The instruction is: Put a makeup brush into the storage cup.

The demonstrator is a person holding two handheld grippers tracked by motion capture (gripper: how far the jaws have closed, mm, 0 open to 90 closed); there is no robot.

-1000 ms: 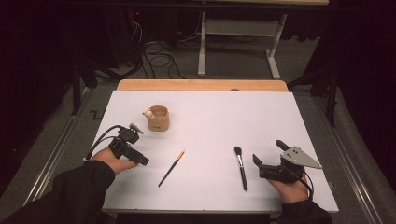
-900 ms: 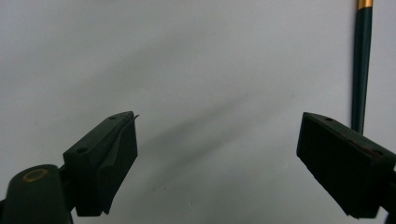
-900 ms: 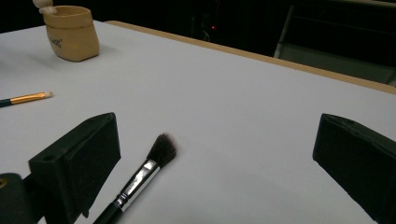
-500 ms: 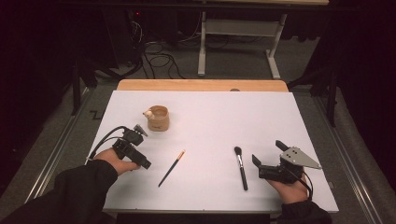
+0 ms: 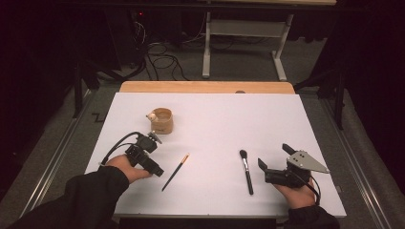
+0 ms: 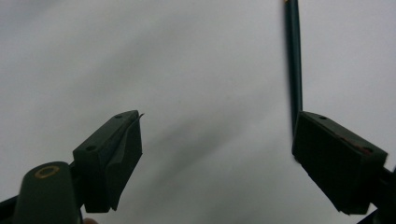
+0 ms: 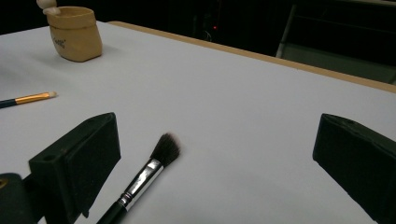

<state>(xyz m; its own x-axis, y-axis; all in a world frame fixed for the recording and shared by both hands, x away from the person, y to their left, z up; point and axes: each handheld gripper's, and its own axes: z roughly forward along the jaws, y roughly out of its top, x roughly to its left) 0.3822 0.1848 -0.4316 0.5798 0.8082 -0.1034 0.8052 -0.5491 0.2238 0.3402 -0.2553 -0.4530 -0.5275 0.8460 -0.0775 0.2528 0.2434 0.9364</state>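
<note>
Wide white rectangular surface (image 5: pixel 215 124) laid out for work. Small tan wooden cup (image 5: pixel 161 120) parked upper left of centre, clear of both hands. Right gripper (image 5: pixel 276 164) lower right, spread wide, empty, beside black-handled fluffy brush (image 5: pixel 246 170). Left gripper (image 5: pixel 154 168) lower left, likewise gaping, nosing toward thin dark gold-banded brush (image 5: pixel 175 171), presumably lining up a pick.

Black sleeves (image 5: pixel 86 193); black hand-held grippers, right hand-held gripper (image 5: pixel 279 162) with grey three-cornered plate, trailing black cables.
</note>
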